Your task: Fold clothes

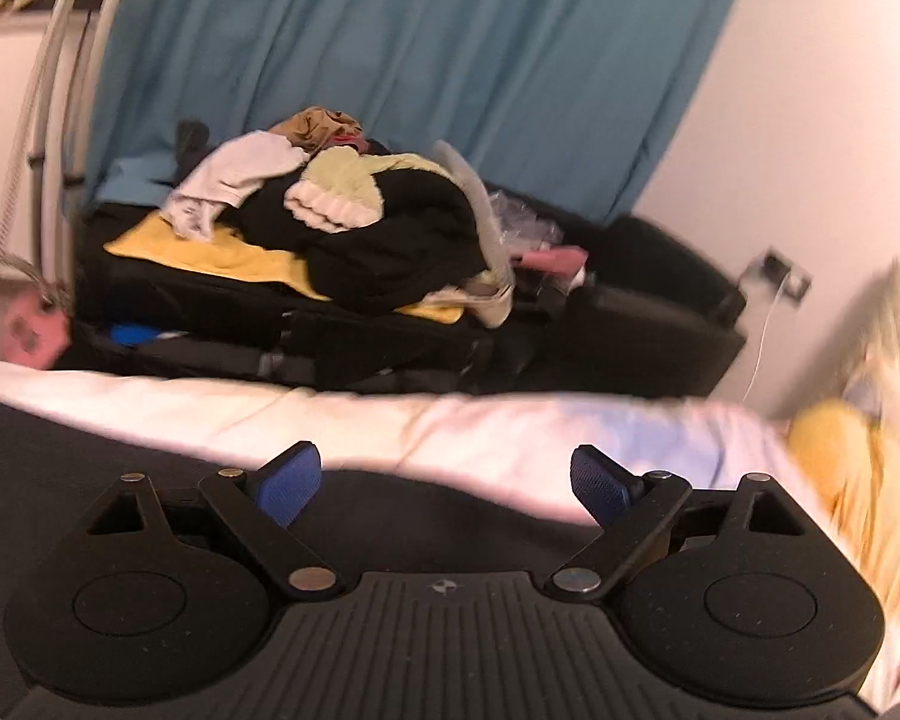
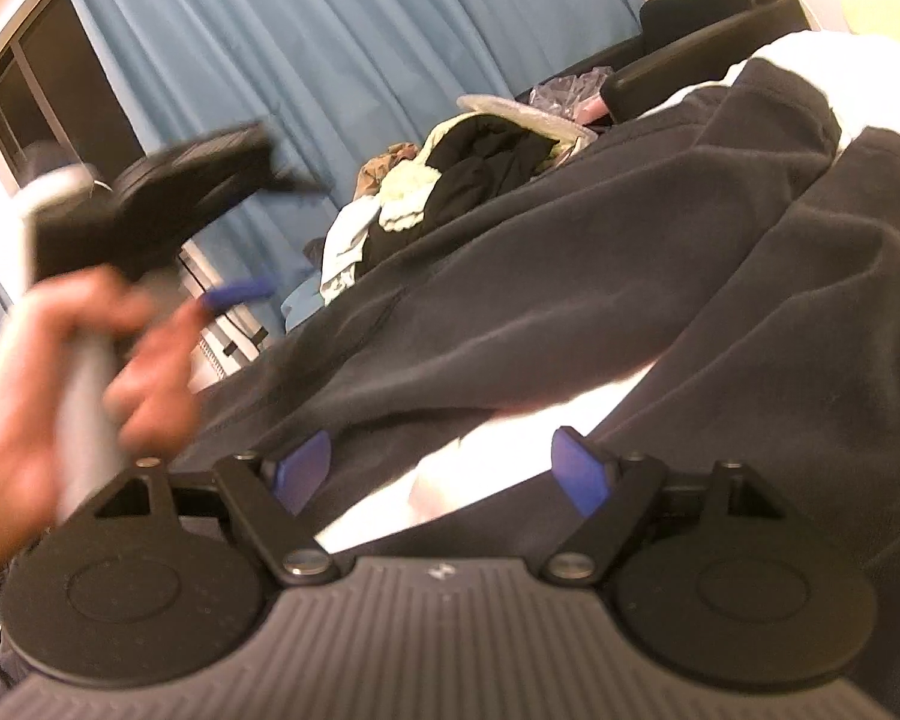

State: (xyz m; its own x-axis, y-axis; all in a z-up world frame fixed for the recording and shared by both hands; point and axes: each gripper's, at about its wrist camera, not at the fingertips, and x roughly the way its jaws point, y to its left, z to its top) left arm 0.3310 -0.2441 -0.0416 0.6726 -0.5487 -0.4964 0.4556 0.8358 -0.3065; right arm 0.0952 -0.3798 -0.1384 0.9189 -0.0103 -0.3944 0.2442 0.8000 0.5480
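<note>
Trousers (image 2: 570, 276) under hand-held gripper (image 2: 444, 468) (open).

The garment (image 2: 570, 276) lies spread on the bed (image 1: 390, 420), directly under and ahead of the right gripper (image 2: 444, 471), running away from it toward the far right. A strip of bare sheet shows between that gripper's spread fingers. To its left, raised above the garment, the person's hand (image 2: 84, 360) carries the left gripper (image 2: 234, 294). Beyond the bed's far edge, ahead of the left gripper (image 1: 444, 483), stands a sofa (image 1: 630, 312) with a heap of clothes (image 1: 342, 228) piled on it. A curtain (image 1: 420, 60) hangs behind the sofa. To the left gripper's right, a pillow (image 1: 858, 480) rests on the bed.
</note>
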